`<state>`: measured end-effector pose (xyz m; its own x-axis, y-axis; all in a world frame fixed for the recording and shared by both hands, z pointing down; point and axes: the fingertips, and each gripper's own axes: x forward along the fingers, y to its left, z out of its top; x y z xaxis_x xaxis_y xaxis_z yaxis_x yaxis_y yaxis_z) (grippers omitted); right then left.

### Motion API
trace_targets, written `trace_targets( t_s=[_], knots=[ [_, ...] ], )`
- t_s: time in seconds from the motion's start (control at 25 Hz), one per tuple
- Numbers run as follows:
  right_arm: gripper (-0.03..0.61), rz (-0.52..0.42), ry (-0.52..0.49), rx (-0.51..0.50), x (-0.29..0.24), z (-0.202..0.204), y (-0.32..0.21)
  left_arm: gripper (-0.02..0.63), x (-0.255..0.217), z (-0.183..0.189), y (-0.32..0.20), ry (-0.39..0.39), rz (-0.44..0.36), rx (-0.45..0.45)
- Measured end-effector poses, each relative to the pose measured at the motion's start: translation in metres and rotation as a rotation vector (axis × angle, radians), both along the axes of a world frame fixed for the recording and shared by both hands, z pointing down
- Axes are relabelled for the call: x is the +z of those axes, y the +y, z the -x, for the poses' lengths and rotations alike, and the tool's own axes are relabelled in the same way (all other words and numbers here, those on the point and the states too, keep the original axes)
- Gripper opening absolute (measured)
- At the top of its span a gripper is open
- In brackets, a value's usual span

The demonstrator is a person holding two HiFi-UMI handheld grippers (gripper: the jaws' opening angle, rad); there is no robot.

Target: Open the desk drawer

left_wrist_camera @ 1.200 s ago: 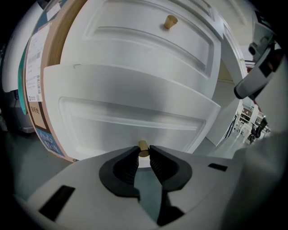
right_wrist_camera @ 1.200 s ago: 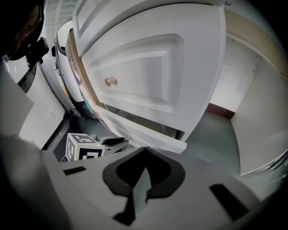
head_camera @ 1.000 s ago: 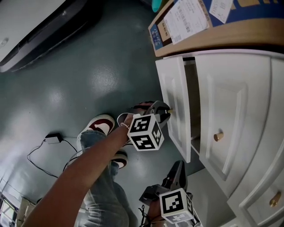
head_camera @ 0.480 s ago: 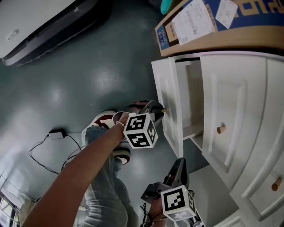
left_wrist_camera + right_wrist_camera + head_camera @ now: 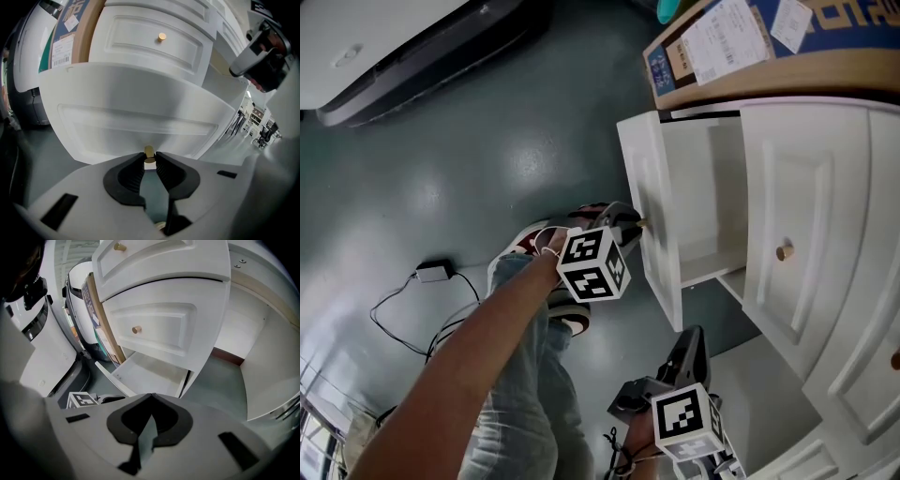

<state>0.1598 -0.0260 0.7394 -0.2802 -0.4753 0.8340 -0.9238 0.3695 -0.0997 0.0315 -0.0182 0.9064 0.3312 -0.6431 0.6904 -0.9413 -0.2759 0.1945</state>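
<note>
The top drawer (image 5: 649, 178) of the white desk (image 5: 825, 178) is found standing well out from the carcass, and its bare inside is laid open just below the cardboard box (image 5: 722, 47) on the desk top. The small brass knob (image 5: 149, 153) on the drawer's front is pinched between the ribbed pads of the left gripper (image 5: 149, 162). The jaws are narrowed onto it, with no gap to be seen on either side.

The pull is judged to be under way and far along, since much of the drawer's depth is already exposed. What is called for next is a steady draw straight along the drawer's own line, with no lift or twist. The knob is small and smooth, and a slip off the pads is to be feared. A stop is wanted before the drawer leaves its runners.

The left forearm (image 5: 487, 347) is stretched out from the lower left of the head view, and its gripper is tipped downward onto the knob. The right gripper (image 5: 692, 349) is held low and idle, apart from the drawer, with its jaws brought together on nothing.
</note>
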Motion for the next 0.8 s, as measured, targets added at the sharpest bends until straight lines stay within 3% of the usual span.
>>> trace_targets(
  t_s=[0.8],
  knots=[
    [0.006, 0.010, -0.021, -0.008, -0.015, 0.009, 0.008, 0.091, 0.003, 0.008, 0.052, 0.005, 0.090, 0.017]
  ],
)
